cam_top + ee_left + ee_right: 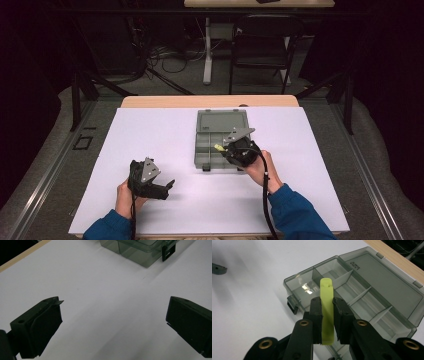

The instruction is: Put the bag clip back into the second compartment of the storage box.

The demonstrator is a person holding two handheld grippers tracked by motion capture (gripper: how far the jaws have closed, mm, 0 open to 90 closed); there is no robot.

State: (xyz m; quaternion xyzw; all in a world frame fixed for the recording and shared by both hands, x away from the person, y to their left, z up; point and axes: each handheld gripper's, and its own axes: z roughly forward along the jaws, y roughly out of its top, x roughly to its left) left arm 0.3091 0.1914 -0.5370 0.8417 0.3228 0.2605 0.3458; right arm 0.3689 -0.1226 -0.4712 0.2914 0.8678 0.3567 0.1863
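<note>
Our right gripper [327, 315] jaws pinch a flat yellow-green plastic clip [327, 310] before the translucent grey compartment box [387, 293]; left gripper [113, 322] jaws spread.

yellow-green clip [326, 310], smoky grey box [384, 282]; white table [165, 140]

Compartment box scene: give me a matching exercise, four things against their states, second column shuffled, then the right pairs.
Things:
1. left tongs
2. right tongs
3. compartment box
4. yellow-green clip

States:
A. lid folded back, compartments bare
B. jaws wide apart over the white table
C. pinched upright between two black jaws
D. closed on a slim thing

Pairs: 1-B, 2-D, 3-A, 4-C
</note>
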